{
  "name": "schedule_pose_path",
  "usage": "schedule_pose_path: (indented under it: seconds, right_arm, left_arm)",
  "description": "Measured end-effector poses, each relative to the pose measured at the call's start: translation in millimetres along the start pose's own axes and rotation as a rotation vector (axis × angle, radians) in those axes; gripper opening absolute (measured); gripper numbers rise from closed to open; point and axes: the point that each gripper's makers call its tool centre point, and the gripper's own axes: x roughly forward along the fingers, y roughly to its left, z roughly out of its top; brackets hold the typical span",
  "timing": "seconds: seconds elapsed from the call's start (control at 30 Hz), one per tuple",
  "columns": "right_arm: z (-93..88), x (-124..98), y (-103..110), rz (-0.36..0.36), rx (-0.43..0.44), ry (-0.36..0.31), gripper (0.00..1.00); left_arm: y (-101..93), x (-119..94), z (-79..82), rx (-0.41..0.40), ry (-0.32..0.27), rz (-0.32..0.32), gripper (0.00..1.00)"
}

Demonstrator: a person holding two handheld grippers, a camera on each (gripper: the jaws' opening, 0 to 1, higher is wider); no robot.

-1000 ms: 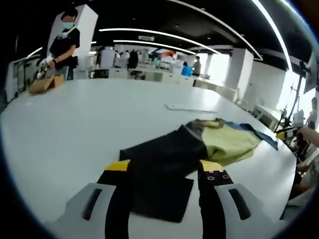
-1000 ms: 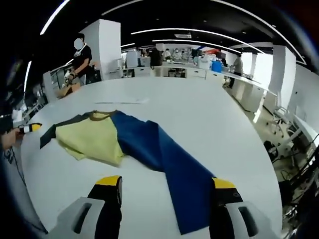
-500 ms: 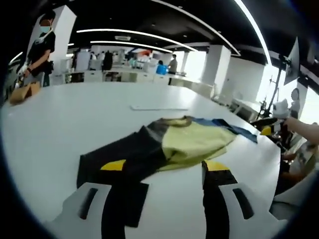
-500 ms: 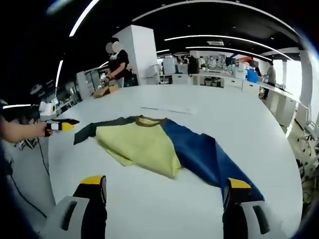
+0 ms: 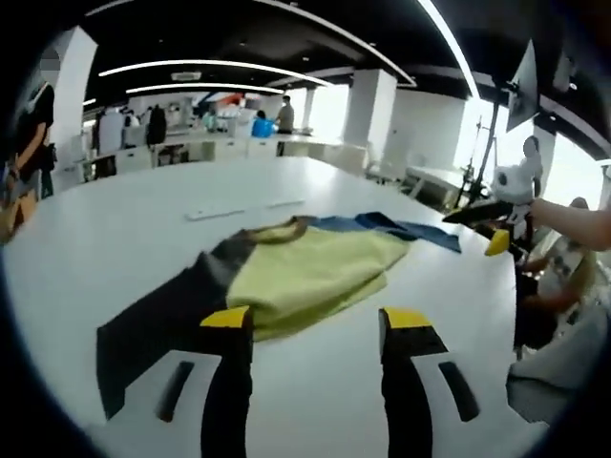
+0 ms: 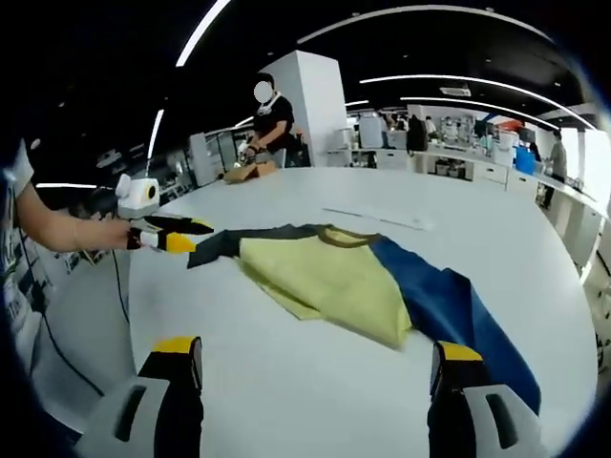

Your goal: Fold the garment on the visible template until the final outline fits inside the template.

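Broadly, both cameras have swung over the last second: the left gripper [image 5: 305, 329] view had a dark sleeve lying between its jaws and now looks across the yellow body from farther back, and the right gripper [image 6: 313, 358] view has likewise drawn off the blue sleeve that lay between its jaws. Both grippers now hang released, jaws spread with nothing between them, above bare table. My read is that no fold has been started; the hands appear to be repositioning for a first grasp. Largest thing is the white table [image 5: 115, 219], long and glossy, carrying a pale flat strip [image 5: 239, 207] beyond the collar. The garment [image 5: 305, 272], a long-sleeved shirt with yellow body, brown collar, one dark sleeve and one blue, lies spread near the table's near edge, its hem rumpled. No template outline can be made out under it. The left gripper also shows in the right gripper view [image 6: 177, 234], held just beside the dark cuff. Room is an open office: ceiling light strips, white columns, desks behind. A person [image 6: 272, 124] stands at the table's far end over a brown object [image 6: 250, 172].
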Motion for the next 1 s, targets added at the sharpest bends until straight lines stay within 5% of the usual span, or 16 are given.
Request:
schedule_pose_path:
  seconds: [0.6, 1.0]
  right_arm:
    - [-4.1, 7.6, 27.5, 0.038, 0.024, -0.015, 0.99]
    - [-7.4, 8.8, 32.0, 0.036, 0.037, -0.027, 0.99]
  left_arm:
    - [-56.4, 69.4, 1.0, 0.058, 0.036, -0.108, 0.38]
    - [-89.0, 113.5, -21.8, 0.120, 0.121, -0.195, 0.27]
